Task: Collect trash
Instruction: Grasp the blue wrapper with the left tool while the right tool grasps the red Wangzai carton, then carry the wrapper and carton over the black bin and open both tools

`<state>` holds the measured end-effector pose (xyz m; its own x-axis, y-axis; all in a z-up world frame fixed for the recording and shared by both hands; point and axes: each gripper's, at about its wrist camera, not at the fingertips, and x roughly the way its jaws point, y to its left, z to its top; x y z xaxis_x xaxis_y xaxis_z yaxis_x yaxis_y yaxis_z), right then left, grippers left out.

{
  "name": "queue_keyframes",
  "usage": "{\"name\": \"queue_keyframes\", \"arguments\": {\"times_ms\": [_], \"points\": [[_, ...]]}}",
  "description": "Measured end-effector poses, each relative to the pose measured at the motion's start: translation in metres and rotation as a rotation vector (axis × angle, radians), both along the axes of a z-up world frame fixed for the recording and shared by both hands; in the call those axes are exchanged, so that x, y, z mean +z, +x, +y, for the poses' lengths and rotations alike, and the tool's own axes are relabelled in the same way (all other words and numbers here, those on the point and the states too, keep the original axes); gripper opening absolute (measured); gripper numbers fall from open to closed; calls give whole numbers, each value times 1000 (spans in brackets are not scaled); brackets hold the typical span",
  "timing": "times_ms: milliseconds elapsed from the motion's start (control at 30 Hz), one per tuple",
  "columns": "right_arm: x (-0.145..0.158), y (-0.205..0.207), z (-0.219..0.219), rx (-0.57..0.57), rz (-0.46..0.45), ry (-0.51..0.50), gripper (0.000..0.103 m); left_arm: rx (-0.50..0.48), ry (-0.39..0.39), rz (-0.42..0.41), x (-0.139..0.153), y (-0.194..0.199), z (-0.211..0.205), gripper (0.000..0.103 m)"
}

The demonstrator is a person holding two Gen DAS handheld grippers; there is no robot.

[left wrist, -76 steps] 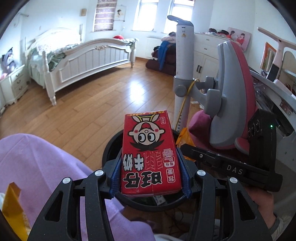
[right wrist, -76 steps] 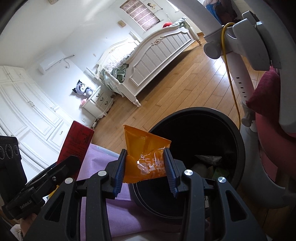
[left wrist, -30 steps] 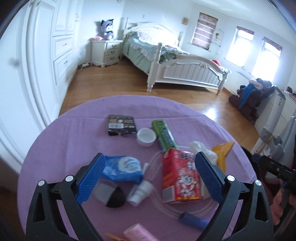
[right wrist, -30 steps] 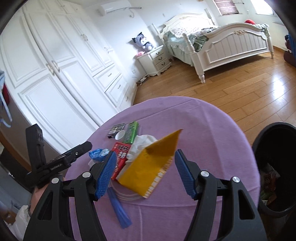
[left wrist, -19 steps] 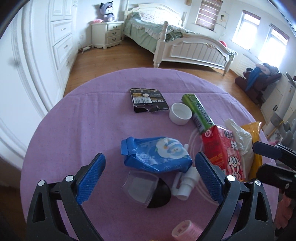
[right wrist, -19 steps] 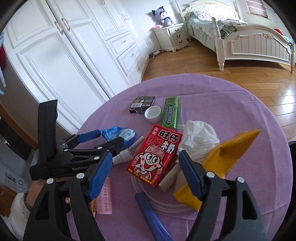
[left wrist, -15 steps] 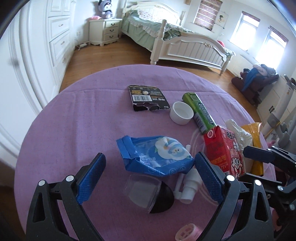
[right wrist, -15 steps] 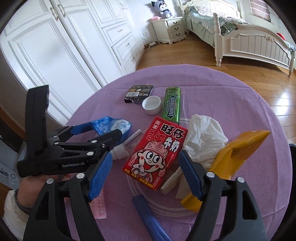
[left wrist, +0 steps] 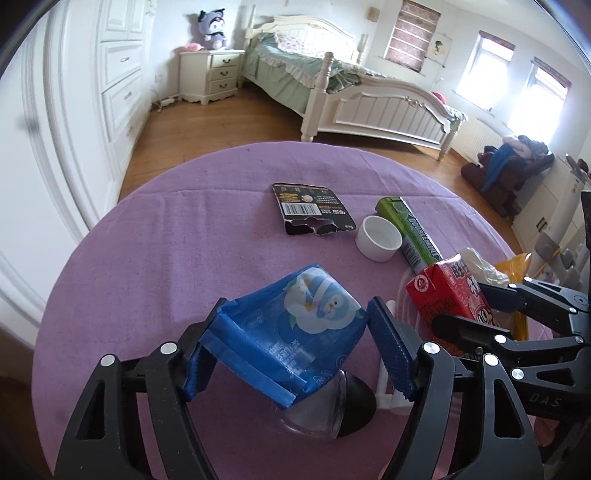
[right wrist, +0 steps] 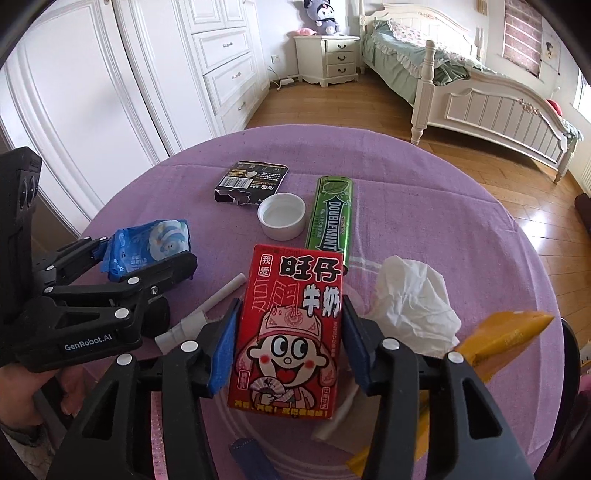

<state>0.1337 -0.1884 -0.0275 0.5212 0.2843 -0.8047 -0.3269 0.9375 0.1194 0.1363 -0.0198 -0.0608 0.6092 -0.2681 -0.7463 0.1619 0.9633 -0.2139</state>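
This is a bedroom in a home. A white carved bed (left wrist: 369,99) with green frilled bedding stands on a wooden plank floor (left wrist: 236,114), beside a cream nightstand (left wrist: 210,75) topped by a plush toy (left wrist: 209,24). Tall white paneled wardrobes (right wrist: 110,85) line one wall, windows with blinds (left wrist: 413,35) light the far side, and clothes (left wrist: 517,155) lie heaped on a chair.

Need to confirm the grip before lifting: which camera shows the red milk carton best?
The right wrist view: the red milk carton fills the frame, face-on between the right gripper pads. The left wrist view catches only its top corner at the right edge.
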Motion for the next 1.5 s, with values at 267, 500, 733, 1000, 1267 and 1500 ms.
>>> {"name": "queue_keyframes", "arguments": {"times_ms": [267, 500, 733, 1000, 1267, 1500], "points": [[39, -22, -49, -41, -163, 283, 49, -4, -39, -120, 36, -28, -7, 73], [69, -43, -117, -178, -294, 351, 49, -101, -44, -225, 84, -45, -63, 73], [72, -68, -179, -300, -355, 358, 49, -237, -50, -275, 107, -53, -147, 73], [51, -85, -250, -450, -354, 413, 49, -401, -41, -273, 104, -65, -248, 73], [24, -101, -302, -570, -331, 444, 49, -507, -44, -254, 89, -69, -325, 73], [2, -114, -338, -641, -310, 480, 49, -567, -35, -231, 76, -71, -371, 73]]}}
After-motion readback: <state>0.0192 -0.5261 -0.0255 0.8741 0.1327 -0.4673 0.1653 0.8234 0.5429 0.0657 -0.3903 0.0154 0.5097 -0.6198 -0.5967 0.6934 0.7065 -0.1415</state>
